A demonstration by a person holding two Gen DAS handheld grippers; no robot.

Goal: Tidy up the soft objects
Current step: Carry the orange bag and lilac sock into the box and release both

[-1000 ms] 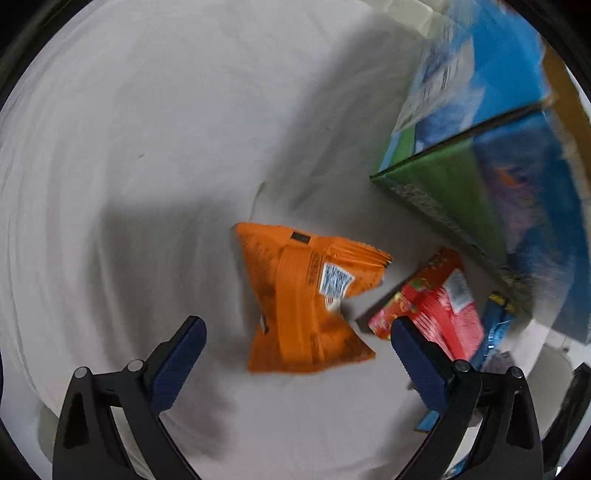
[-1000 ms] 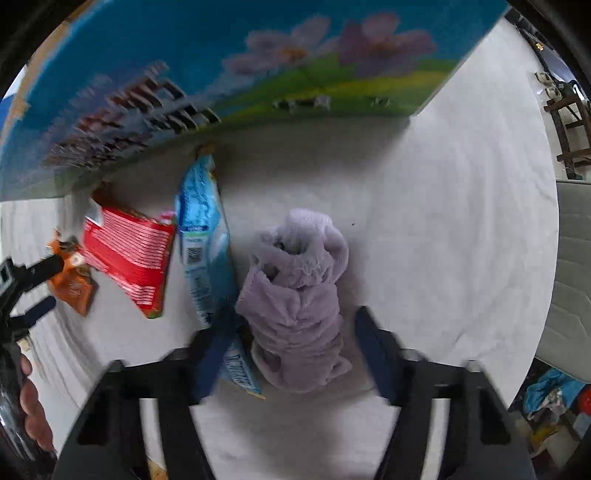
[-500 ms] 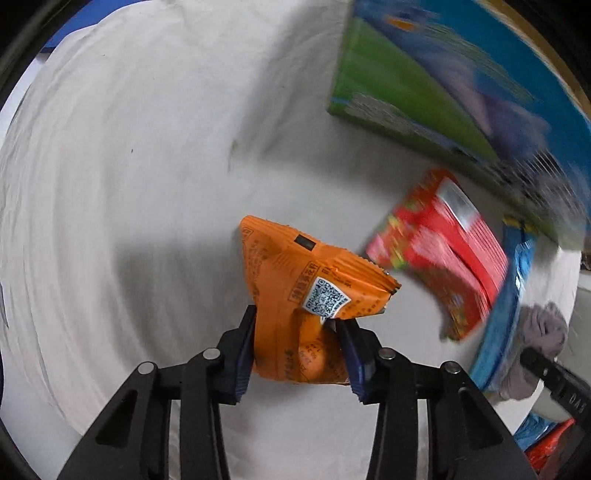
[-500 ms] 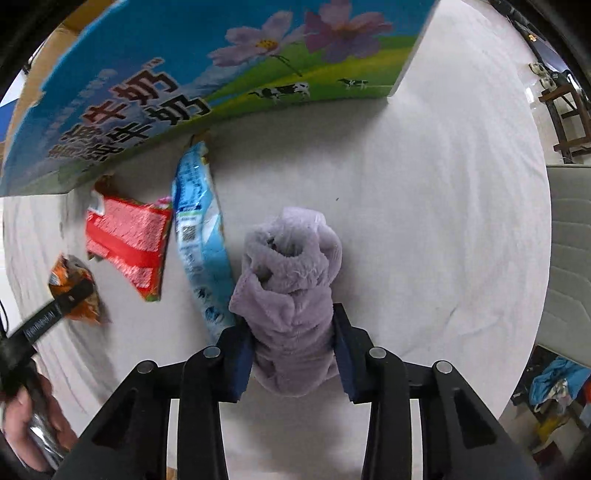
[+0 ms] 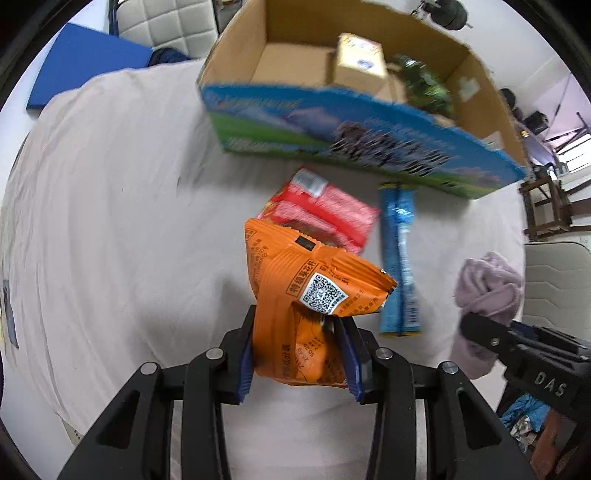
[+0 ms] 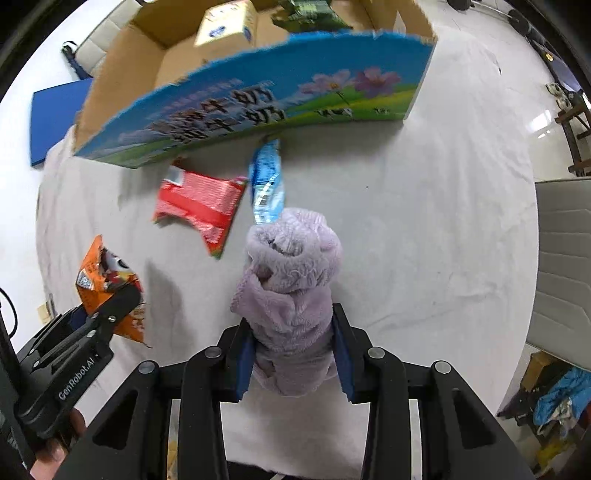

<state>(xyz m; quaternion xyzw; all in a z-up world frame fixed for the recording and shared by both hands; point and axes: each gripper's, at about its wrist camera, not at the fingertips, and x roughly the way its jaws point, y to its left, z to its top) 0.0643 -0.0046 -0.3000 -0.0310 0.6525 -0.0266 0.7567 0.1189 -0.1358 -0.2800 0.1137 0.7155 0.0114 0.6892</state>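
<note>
My left gripper (image 5: pixel 299 350) is shut on an orange snack packet (image 5: pixel 306 295) and holds it up off the white cloth; it also shows in the right wrist view (image 6: pixel 107 280). My right gripper (image 6: pixel 291 350) is shut on a rolled lilac fleece cloth (image 6: pixel 291 280), lifted above the table; the cloth also shows in the left wrist view (image 5: pixel 487 284). A red packet (image 5: pixel 325 218) and a blue packet (image 5: pixel 400 266) lie on the cloth in front of the open cardboard box (image 5: pixel 362 129).
The box (image 6: pixel 258 107) has a blue and green printed front and holds a small carton (image 6: pixel 229 26) and a green packet (image 6: pixel 310 14). A blue mat (image 5: pixel 85 66) lies at far left. A padded chair (image 6: pixel 565 266) stands at right.
Both grippers closed on their items and lifted them: left on the orange packet, right on the lilac cloth. The views now look over the box's open top.
</note>
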